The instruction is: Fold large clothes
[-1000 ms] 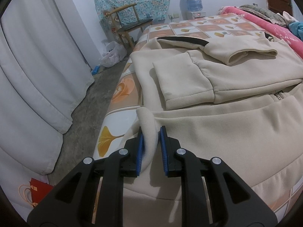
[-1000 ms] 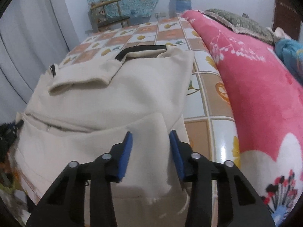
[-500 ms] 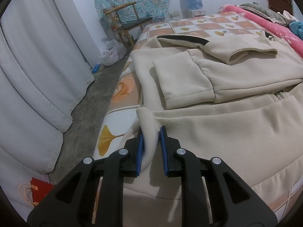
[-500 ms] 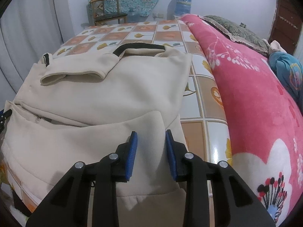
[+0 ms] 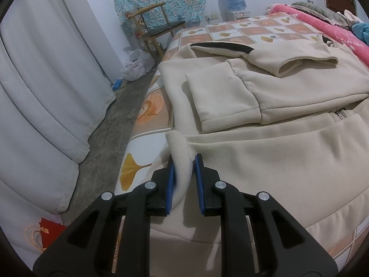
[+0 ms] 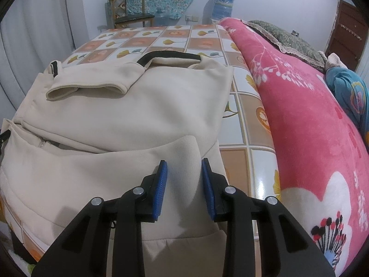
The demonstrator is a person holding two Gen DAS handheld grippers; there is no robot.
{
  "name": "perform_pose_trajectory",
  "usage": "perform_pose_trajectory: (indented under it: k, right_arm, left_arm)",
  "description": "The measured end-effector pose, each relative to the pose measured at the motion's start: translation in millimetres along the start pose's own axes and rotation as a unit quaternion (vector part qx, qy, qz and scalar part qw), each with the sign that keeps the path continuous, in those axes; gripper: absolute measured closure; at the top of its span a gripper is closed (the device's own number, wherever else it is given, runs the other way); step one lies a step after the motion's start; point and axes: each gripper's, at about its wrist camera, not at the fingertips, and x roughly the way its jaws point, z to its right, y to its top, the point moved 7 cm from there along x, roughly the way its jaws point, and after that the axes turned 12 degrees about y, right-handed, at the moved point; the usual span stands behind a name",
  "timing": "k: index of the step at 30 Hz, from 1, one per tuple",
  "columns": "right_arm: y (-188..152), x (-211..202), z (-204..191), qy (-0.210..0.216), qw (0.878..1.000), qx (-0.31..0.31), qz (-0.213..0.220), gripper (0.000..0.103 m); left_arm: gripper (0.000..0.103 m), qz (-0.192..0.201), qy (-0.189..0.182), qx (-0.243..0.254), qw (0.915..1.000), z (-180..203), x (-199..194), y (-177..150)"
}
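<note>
A large beige sweatshirt (image 5: 288,97) lies on the bed, sleeves folded in across its body, its near part doubled over toward the collar. My left gripper (image 5: 183,161) has its blue pads loosely around a raised fold of the sweatshirt's left near corner, with a small gap on the right pad. In the right wrist view the sweatshirt (image 6: 129,115) fills the middle. My right gripper (image 6: 183,168) stands open around the folded right near corner, pads apart from the cloth.
The bed has a tiled leaf-pattern cover (image 6: 244,138). A pink floral blanket (image 6: 299,106) runs along the right side. White curtains (image 5: 41,92) and bare floor (image 5: 110,127) lie left of the bed. A wooden chair (image 5: 156,23) stands at the far end.
The left gripper's pads have spread slightly around the fold. The right gripper moved in over the sweatshirt's right corner, narrowed, then opened again.
</note>
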Motion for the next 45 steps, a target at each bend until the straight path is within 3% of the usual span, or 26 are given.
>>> perform_pose_trajectory:
  k: [11,14,16,21,28,32,36,41,45]
  right_arm:
    - [-0.2,1.1,0.7,-0.005,1.000,-0.006,0.001,0.073]
    - [-0.2,-1.6,-0.3,-0.012,1.000,-0.013,0.005,0.087]
    - [0.0,-8.2,-2.6,-0.005,1.000,-0.012,0.012,0.094]
    - [-0.7,-49.2,-11.0,-0.010,0.998,-0.019,0.058,0.097]
    - [2.9,-141.4,-33.3,-0.016,0.986,-0.029,0.161,0.097]
    - [27.4,-171.1,-38.0,-0.010,0.978,-0.042,0.206,0.097]
    - [66.1,-164.8,-36.7,-0.010,0.972,-0.063,0.225,0.097]
    - [128.9,-138.3,-26.5,-0.015,0.969,-0.080,0.232,0.097]
    - [182.8,-99.6,-6.1,-0.001,0.972,-0.062,0.225,0.097]
  left_arm:
    - [0.086,0.003,0.002,0.000,1.0000,0.1,-0.2,-0.3]
    - [0.087,0.008,0.003,-0.001,1.0000,-1.9,-0.3,-0.3]
    - [0.095,0.016,0.008,-0.005,0.9998,-4.7,-1.9,-0.5]
    - [0.098,0.080,0.012,-0.031,0.9962,-27.5,-39.4,0.7]
    - [0.098,0.163,-0.011,-0.091,0.9824,-77.8,-120.7,-2.5]
    - [0.098,0.198,-0.022,-0.117,0.9729,-97.2,-148.7,14.2]
    - [0.098,0.217,-0.038,-0.128,0.9671,-102.9,-146.2,44.8]
    - [0.098,0.227,-0.041,-0.125,0.9651,-111.3,-109.0,109.6]
    - [0.098,0.193,-0.057,-0.127,0.9712,-108.3,-55.3,160.8]
